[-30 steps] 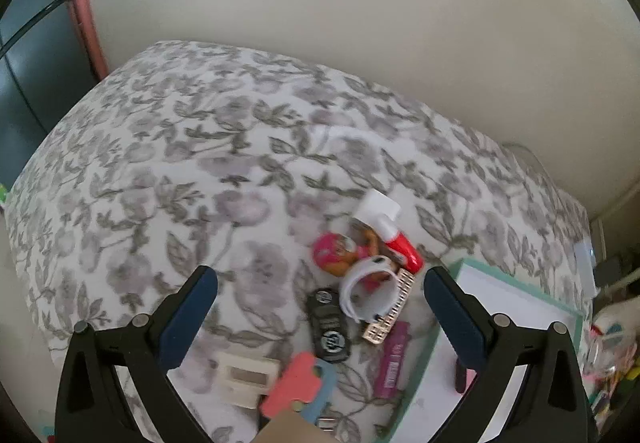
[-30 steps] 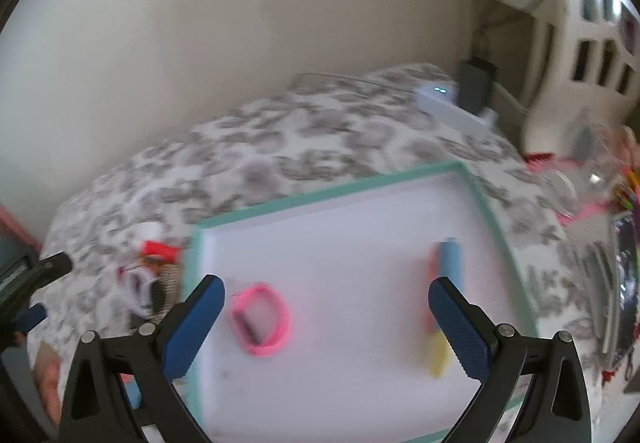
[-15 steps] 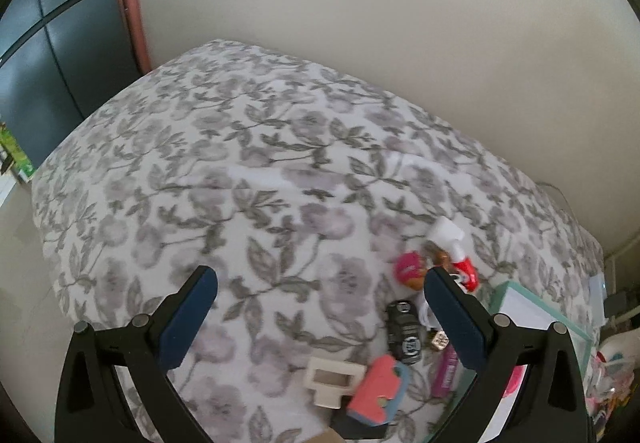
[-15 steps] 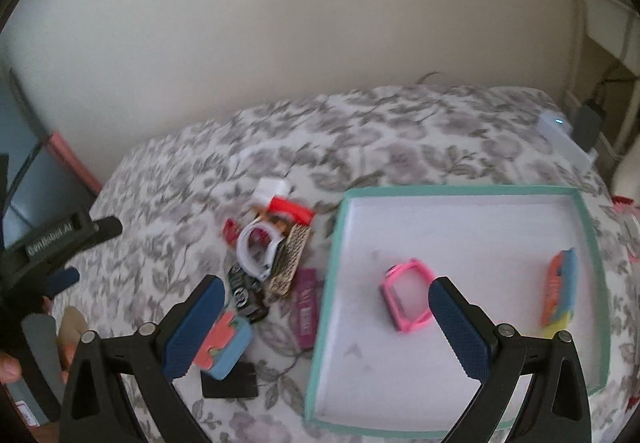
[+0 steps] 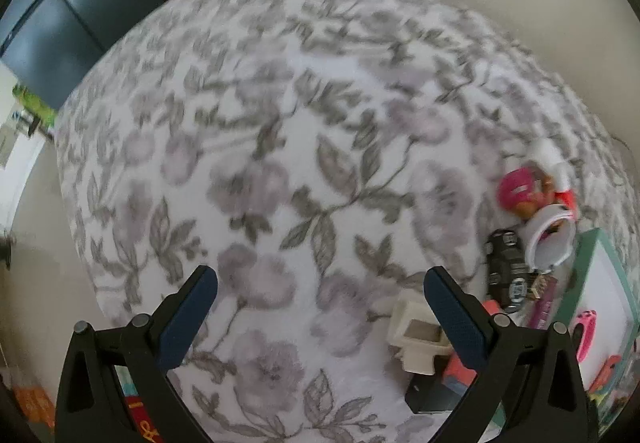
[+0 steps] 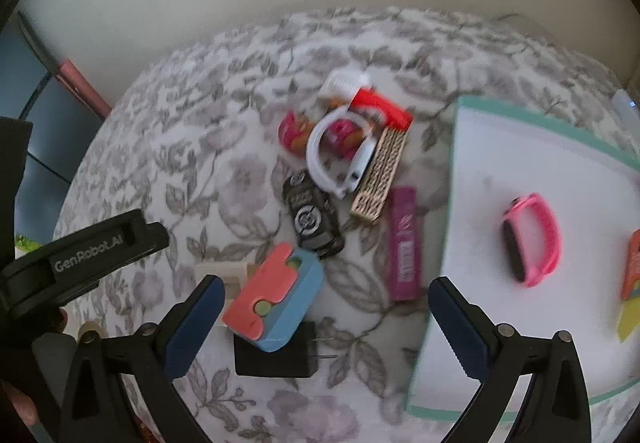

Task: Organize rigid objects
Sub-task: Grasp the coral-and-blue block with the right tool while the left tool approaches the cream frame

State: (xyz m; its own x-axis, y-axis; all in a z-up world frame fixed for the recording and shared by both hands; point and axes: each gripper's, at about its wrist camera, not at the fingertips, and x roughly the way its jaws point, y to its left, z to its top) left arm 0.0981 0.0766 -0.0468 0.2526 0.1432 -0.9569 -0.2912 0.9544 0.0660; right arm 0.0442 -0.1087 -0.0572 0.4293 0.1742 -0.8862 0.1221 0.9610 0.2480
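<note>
Floral cloth point(image 6: 208, 147): covers the whole surface.

Tray point(image 6: 480, 171): white floor, teal rim, right of the pile; holds a pink band point(image 6: 534, 243) and an orange-yellow piece point(image 6: 632, 275) at the frame edge.

Right gripper point(image 6: 322, 323): fingers wide apart, empty, above the near end of the pile.

Left gripper point(image 5: 320, 319): fingers wide apart, empty, over bare cloth; its housing in the right view reads "GenRobot.AI".

Block point(image 6: 276, 295): coral and blue, between the right fingers, nearer the left one, long axis slanting up-right; leans on a black plug point(image 6: 276, 357).

Magenta bar point(image 6: 404, 243): lengthwise beside the tray rim; print unreadable.

Black fob point(image 6: 312, 215).

White ring point(image 6: 332, 151).

Tan strip point(image 6: 380, 175).

Cream piece point(image 5: 416, 335): just inside the left gripper's right finger.
</note>
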